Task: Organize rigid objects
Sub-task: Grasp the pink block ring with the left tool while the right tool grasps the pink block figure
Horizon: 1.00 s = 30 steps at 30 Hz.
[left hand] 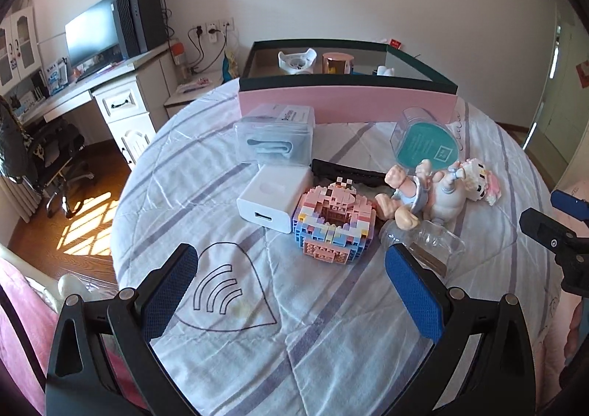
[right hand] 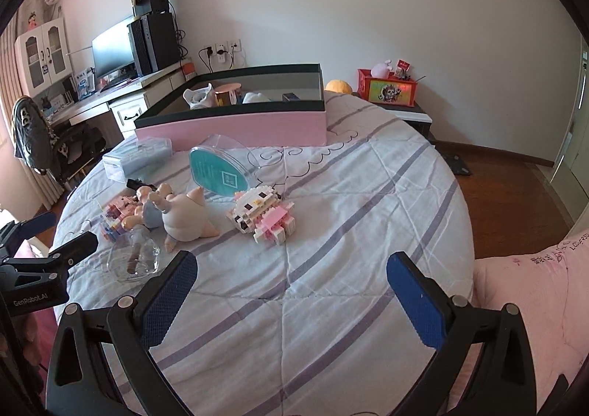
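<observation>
Both grippers empty, jaws spread wide: left gripper (left hand: 291,268) low over the bed (left hand: 331,324), right gripper (right hand: 291,268) likewise. Looks like a between-picks step.

Nearest the left: brick donut (left hand: 333,221), charger (left hand: 272,197) touching it, clear dish (left hand: 423,237) beside. Next move calls for closing on one piece and carrying it to the box (left hand: 346,105), well beyond.

Doll (left hand: 423,191) heap tangled, limbs hard to sort. Box contents half hidden by its wall.
</observation>
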Motion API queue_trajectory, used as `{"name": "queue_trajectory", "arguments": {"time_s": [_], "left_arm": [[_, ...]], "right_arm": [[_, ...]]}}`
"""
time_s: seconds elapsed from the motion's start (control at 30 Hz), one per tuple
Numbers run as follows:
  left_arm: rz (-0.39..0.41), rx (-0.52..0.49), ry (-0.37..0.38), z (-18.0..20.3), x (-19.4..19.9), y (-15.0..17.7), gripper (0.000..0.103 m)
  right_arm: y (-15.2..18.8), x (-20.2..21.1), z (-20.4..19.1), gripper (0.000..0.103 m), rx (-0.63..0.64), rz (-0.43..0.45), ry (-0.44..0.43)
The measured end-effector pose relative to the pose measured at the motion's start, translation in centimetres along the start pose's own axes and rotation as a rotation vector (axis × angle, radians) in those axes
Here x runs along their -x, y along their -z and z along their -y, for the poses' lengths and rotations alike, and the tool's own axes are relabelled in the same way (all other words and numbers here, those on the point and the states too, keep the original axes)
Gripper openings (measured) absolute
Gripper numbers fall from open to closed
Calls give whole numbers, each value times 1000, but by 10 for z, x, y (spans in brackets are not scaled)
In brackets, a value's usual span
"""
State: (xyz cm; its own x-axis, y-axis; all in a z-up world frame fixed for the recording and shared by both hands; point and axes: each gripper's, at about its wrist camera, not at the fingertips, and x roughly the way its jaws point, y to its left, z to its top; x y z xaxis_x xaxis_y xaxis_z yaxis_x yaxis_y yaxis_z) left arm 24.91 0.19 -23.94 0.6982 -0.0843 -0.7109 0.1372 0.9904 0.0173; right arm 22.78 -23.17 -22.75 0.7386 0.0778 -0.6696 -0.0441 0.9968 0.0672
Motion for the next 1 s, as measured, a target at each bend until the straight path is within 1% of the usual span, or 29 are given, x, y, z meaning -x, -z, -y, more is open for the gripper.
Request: {"name": "queue_trajectory", "arguments": {"time_s": [0.03, 0.07, 0.17, 0.23, 0.3, 0.37, 0.43, 0.47, 0.5, 0.53, 0.63, 0.73, 0.83, 0.87, 0.9, 0.97, 1.0], "left_arm": [[-20, 3, 0, 1, -6, -1, 99], [-36, 8, 8, 1, -11, -2, 91], [-74, 19, 47, 5, -21, -2, 76], [-69, 3, 46, 10, -24, -4, 73], [-69, -14, 51, 14, -28, -7, 72], [-73, -3, 57, 15, -34, -12, 74], [-69, 13, 70, 15, -37, -17, 73], [-70, 11, 83, 15, -38, -20, 67], [-72, 9, 100, 16, -39, -22, 56], [-64, 8, 108, 18, -38, -22, 56], [-50, -17, 100, 21, -37, -21, 56], [-44, 1, 116, 17, -32, -19, 56], [-36, 10, 124, 13, -26, -16, 56], [-33, 11, 126, 12, -24, -16, 56], [-29, 9, 126, 12, -21, -15, 56], [-23, 9, 125, 10, -17, -15, 56], [-16, 13, 125, 9, -14, -15, 56]], "right_arm": [[0, -4, 1, 103, 0, -7, 1], [-1, -8, 1, 103, 0, -15, 0], [-3, -18, 4, 103, -1, -30, -5], [-6, -24, 5, 103, -1, -39, -8], [-7, -28, 6, 103, -2, -45, -11], [-8, -33, 6, 103, -2, -52, -15], [-9, -37, 6, 103, 2, -58, -21], [-9, -39, 6, 103, 3, -64, -23], [-10, -41, 5, 103, 4, -70, -26], [-11, -43, 4, 103, 7, -75, -32], [-15, -50, 0, 103, 30, -87, -33], [-23, -59, -1, 103, 48, -103, -35], [-33, -69, -2, 103, 50, -120, -69], [-36, -73, -4, 101, 61, -126, -77], [-38, -77, -5, 94, 74, -130, -81], [-40, -83, -8, 87, 98, -147, -81], [-40, -81, -10, 75, 113, -139, -80]]}}
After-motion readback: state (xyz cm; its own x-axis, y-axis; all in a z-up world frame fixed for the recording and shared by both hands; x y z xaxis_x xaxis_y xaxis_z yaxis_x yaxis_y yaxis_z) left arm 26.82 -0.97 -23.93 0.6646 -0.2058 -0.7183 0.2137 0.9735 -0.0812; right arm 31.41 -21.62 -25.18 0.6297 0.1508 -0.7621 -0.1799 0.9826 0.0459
